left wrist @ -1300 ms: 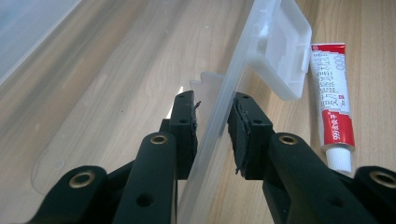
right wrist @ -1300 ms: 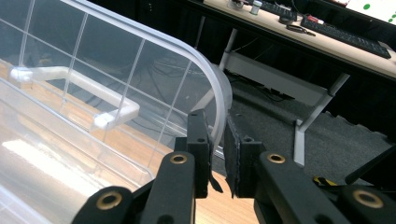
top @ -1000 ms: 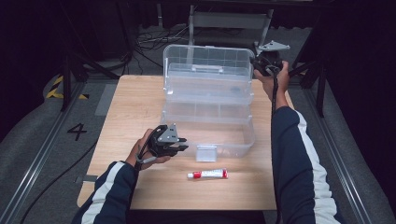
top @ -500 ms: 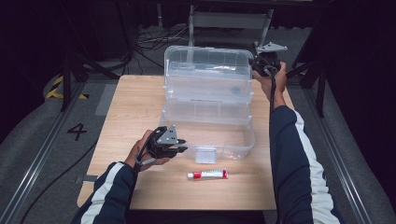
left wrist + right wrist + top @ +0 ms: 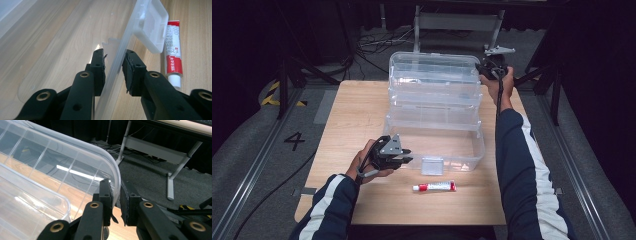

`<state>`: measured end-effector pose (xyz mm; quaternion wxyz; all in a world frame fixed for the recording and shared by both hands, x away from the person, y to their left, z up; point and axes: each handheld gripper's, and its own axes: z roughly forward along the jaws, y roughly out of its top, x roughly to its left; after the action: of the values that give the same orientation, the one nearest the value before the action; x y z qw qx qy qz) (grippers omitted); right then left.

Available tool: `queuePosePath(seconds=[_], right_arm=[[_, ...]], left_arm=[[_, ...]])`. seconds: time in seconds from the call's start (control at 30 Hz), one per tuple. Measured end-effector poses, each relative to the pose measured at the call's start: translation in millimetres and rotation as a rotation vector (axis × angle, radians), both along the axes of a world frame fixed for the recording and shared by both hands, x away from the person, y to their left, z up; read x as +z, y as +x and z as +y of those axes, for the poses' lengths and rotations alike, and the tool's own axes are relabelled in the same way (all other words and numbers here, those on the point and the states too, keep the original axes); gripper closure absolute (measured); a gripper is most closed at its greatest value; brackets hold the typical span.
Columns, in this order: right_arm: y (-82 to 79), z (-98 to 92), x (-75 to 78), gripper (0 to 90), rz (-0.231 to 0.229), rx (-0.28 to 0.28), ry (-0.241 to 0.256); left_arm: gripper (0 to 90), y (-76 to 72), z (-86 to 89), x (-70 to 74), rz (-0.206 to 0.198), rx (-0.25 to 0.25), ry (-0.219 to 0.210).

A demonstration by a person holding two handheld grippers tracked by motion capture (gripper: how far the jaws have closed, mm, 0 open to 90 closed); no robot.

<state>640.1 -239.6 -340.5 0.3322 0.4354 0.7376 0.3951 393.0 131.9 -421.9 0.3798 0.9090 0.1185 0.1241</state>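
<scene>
A clear plastic storage box (image 5: pixel 472 150) stands mid-table with its lid (image 5: pixel 434 75) raised upright at the back. My left gripper (image 5: pixel 404 160) is at the box's front left, and in the left gripper view this gripper (image 5: pixel 115 65) is shut on the thin front wall (image 5: pixel 130 32), just short of the white latch (image 5: pixel 150 27). My right gripper (image 5: pixel 488 67) is at the lid's far right corner, and in the right gripper view that gripper (image 5: pixel 115 192) is shut on the lid's curved rim (image 5: pixel 110 157). A red and white tube (image 5: pixel 434 187) lies in front of the box.
The wooden table (image 5: pixel 357 110) has bare surface left of the box and along its front edge. A metal stand (image 5: pixel 457 22) and cables lie on the dark floor behind. The tube (image 5: pixel 172 52) lies just right of the latch in the left gripper view.
The right hand and its gripper have drifted slightly left with the lid's corner. The left gripper and the tube have stayed put.
</scene>
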Motion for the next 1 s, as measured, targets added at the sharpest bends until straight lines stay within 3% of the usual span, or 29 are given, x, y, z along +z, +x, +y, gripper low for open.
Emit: queuePosePath(seconds=[0.73, 1.0], right_arm=[[9.9, 2.6, -7.6, 79.9, 0.026, -0.003, -0.046], [16.6, 3.1, -11.7, 79.8, 0.059, 0.001, -0.059]], left_arm=[[71.2, -0.7, 0.6, -0.8, -0.004, 0.012, -0.009], [70.6, -1.4, 0.6, -1.4, -0.001, 0.021, -0.018]])
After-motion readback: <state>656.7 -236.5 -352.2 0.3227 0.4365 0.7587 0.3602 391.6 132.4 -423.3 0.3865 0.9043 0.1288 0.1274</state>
